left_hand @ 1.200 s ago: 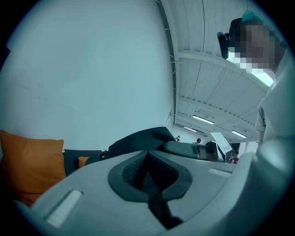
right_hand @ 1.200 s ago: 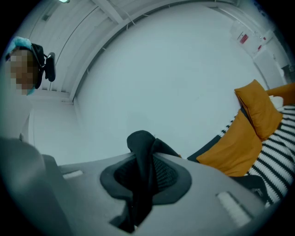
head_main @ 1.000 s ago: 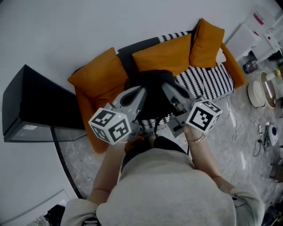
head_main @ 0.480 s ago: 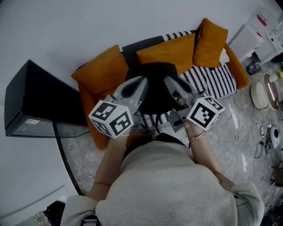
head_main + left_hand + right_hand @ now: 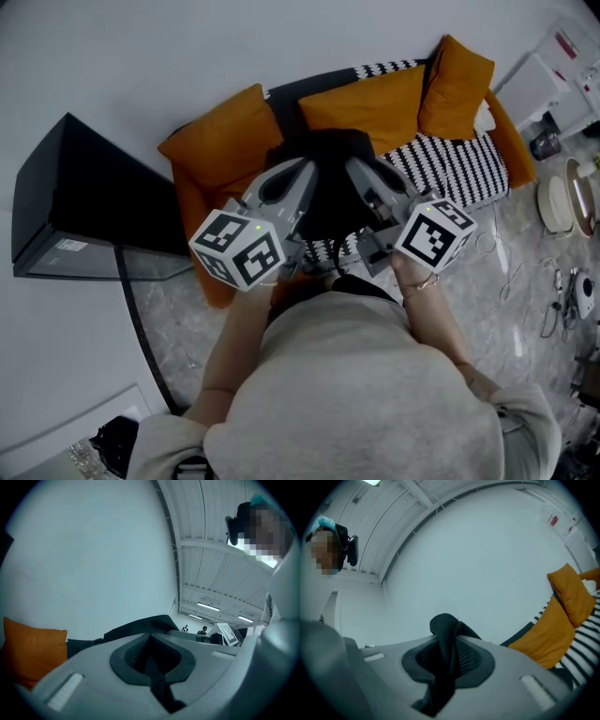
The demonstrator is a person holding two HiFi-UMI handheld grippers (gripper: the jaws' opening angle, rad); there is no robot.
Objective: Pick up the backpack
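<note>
The black backpack point(image 5: 330, 187) hangs between my two grippers in front of the orange sofa point(image 5: 225, 150). My left gripper point(image 5: 302, 180) is shut on a black strap point(image 5: 158, 674) of the backpack, and dark fabric point(image 5: 138, 626) shows just past its jaws. My right gripper point(image 5: 359, 178) is shut on another black strap point(image 5: 444, 644), which bunches up above its jaws. In the left gripper view the gripper point(image 5: 152, 660) points level; so does the right gripper point(image 5: 447, 663) in its own view. The lower part of the backpack is hidden behind the grippers and the person's body.
The sofa carries orange cushions point(image 5: 457, 86) and a black-and-white striped blanket point(image 5: 450, 164). A black cabinet point(image 5: 84, 211) stands at the left. Dishes point(image 5: 561, 202) and cables point(image 5: 551, 292) lie on the marble floor at the right. A white wall is behind the sofa.
Both grippers keep their hold on the straps and stay where they were. Only the head view has shifted a little, so the sofa sits slightly further right.
</note>
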